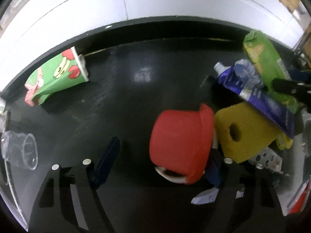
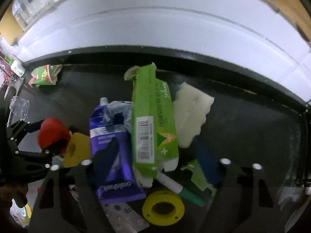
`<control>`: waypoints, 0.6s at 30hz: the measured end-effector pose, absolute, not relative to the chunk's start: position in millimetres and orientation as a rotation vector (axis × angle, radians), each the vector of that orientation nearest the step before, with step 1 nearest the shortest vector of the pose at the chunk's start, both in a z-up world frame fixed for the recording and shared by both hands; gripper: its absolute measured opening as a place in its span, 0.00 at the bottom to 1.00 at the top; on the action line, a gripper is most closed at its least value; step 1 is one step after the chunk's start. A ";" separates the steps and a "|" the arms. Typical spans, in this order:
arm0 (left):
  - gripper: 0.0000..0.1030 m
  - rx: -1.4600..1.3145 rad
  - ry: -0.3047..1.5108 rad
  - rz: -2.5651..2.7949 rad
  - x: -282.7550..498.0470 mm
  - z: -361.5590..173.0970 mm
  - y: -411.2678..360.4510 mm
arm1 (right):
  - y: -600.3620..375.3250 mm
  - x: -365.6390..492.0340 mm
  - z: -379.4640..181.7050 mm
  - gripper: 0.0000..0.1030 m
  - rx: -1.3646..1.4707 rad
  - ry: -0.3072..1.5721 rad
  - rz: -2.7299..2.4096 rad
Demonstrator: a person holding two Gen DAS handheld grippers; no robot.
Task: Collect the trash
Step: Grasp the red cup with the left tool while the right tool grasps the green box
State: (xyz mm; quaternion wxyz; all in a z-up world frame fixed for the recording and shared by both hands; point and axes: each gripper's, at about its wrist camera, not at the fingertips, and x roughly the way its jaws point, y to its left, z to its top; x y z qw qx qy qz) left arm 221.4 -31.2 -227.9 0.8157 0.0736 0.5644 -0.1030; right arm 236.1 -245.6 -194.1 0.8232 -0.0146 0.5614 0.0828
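Black tabletop [image 1: 124, 101] against a white wall, trash scattered across it.

Left wrist view: our left gripper [image 1: 161, 165] is spread around the red cup [image 1: 180, 141], which lies on its side between the fingers; we can't confirm pad contact. Yellow sponge [image 1: 245, 134] touches the cup's right side. Green carton cup [image 1: 56, 75] and clear plastic cup [image 1: 21, 151] lie well apart, far left.

Right wrist view: right gripper [image 2: 155, 161] is spread over the pile, straddling the purple tube [image 2: 114, 151] and green box [image 2: 153, 124]. Only here do we see the white foam [image 2: 190, 114], marker [image 2: 178, 188], yellow ring [image 2: 163, 207] and blister pack [image 2: 124, 217].

Risks: the cup rolls out on closing; the right fingers catch two items and drop one.
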 end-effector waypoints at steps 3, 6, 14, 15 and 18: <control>0.43 0.125 1.222 -0.246 226.8 -227.3 -32.4 | -245.9 238.1 -197.5 0.35 -0.019 1.199 0.197; 0.20 0.112 1.238 -0.234 228.8 -224.3 -31.9 | -241.2 232.7 -187.8 0.24 -0.039 1.176 0.212; 0.20 0.106 1.197 -0.196 208.1 -180.6 -28.8 | -240.3 202.6 -140.8 0.22 -0.009 1.104 0.227; 0.20 0.112 1.191 -0.189 206.6 -176.2 -30.7 | -240.9 196.8 -134.2 0.22 -0.008 1.098 0.223; 0.20 0.112 1.172 -0.166 188.3 -152.3 -31.0 | -240.4 179.6 -117.3 0.22 -0.002 1.081 0.219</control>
